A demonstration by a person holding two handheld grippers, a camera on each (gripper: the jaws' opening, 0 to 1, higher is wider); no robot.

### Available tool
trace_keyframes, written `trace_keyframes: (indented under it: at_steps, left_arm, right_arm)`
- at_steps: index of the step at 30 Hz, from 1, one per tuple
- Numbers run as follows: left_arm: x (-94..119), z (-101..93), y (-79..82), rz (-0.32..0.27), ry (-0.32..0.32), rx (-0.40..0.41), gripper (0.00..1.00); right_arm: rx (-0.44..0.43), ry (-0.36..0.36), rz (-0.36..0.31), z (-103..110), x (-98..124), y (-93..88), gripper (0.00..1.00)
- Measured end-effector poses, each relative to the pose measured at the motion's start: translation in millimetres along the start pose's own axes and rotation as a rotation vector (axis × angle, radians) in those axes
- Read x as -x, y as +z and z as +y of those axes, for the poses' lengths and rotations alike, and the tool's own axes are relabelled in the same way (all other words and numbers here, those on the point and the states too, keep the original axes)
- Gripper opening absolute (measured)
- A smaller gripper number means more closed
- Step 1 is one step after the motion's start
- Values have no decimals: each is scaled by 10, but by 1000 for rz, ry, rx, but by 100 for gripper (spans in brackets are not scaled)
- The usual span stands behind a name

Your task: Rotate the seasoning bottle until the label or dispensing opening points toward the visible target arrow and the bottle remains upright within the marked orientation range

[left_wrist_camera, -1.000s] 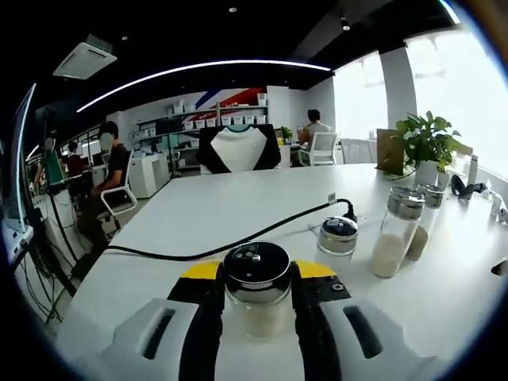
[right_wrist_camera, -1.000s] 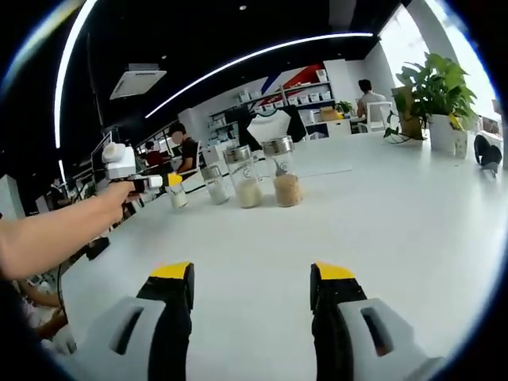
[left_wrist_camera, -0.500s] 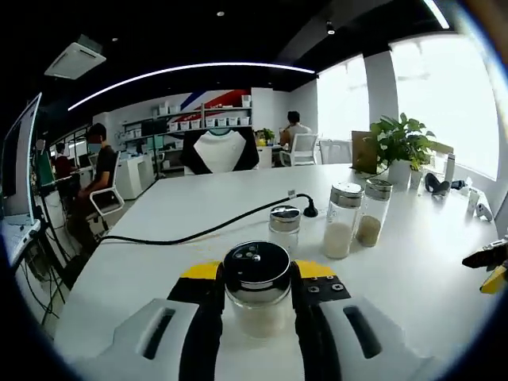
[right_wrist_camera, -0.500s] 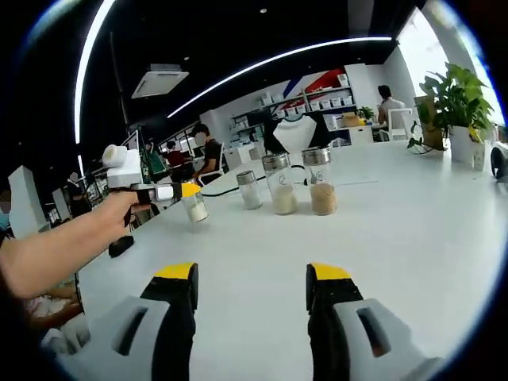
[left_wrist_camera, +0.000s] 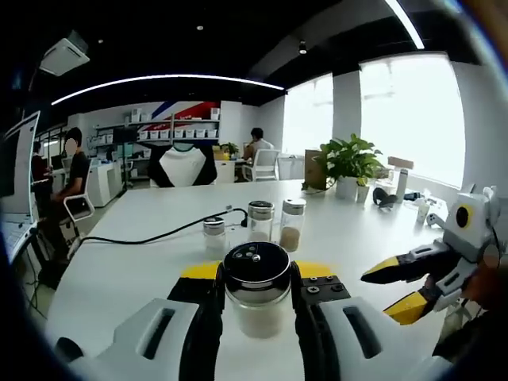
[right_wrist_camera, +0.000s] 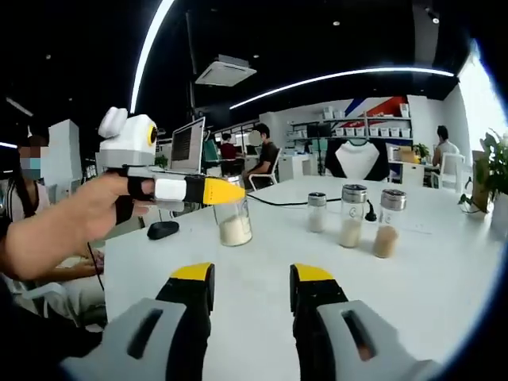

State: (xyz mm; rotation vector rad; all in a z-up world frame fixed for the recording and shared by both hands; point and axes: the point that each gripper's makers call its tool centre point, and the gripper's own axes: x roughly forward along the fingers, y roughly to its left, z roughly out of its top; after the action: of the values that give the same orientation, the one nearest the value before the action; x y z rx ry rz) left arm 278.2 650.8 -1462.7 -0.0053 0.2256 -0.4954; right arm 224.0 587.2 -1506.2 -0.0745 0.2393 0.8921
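Bottle (left_wrist_camera: pixel 256 290) sits clamped upright in the left hand-held gripper (left_wrist_camera: pixel 255 295) for turning, while the right hand-held gripper (right_wrist_camera: pixel 250 284) hangs apart, empty, over the counter (right_wrist_camera: pixel 413 278).

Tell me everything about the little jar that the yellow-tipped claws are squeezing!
The seasoning bottle is a small clear glass jar with a shiny domed metal cap that has a few small holes near its middle. Pale, whitish powder fills its lower part. It stands upright, just above or on the white table; its base is hidden. The left gripper clamps it, jaws pressing both sides. The right gripper view shows it held likewise.
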Motion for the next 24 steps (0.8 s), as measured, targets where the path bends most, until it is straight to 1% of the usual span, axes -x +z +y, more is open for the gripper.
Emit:
trace_keyframes:
  at_steps: [1,2,3,4,5,6,7,8,9,10,11,12,13,14,16,17,18,19,22,24]
  left_arm:
    - [72,-124,14,4,-35,-5,34]
    - [118,-214,25,7,-65,-10,34]
    - [141,-252,30,8,-77,-12,34]
    - [230,-413,54,13,-137,-30,34]
    - [298,-537,85,8,-191,-37,34]
    - [340,-616,108,4,-228,-34,34]
    - [387,-685,114,13,-266,-15,34]
    - [445,-781,145,10,-324,-10,34]
    - [477,-827,163,7,-349,-9,34]
    - [519,-899,183,8,-387,-28,34]
    - [547,-946,200,7,-412,-35,34]
    - [565,-987,221,3,-430,-28,34]
    - [573,-1005,229,1,-439,-28,34]
    - [606,-1084,269,-10,-482,-25,34]
    - [618,-1108,284,-9,-496,-15,34]
    - [625,-1145,296,-11,-513,-19,34]
    - [626,-1154,297,-10,-516,-20,34]
    - [627,-1164,296,-9,-520,-18,34]
    - [626,-1171,299,-11,-525,-12,34]
    - [609,-1146,289,-16,-518,0,34]
  right_arm:
    - [11,37,-4,81,-18,40,38]
    - [17,60,-11,123,-29,70,39]
    - [21,72,-16,144,-33,86,39]
    - [20,116,-29,205,-34,132,40]
    - [27,139,-35,223,-17,161,42]
    - [31,187,-59,270,5,208,44]
    - [8,229,-72,319,31,229,45]
    - [-21,291,-87,376,74,255,46]
    - [-27,329,-99,418,106,276,46]
    - [-28,388,-123,485,160,315,46]
    - [-26,428,-143,530,199,343,46]
    - [-30,472,-136,583,238,334,46]
    - [-11,499,-135,621,268,326,45]
    - [-10,514,-150,639,291,348,44]
    - [-32,538,-181,667,346,404,41]
    - [-43,549,-202,678,374,441,39]
    - [-45,555,-218,681,398,467,35]
    - [-34,559,-221,681,424,473,33]
    - [-22,554,-218,693,431,476,32]
    - [-9,537,-214,682,416,477,32]
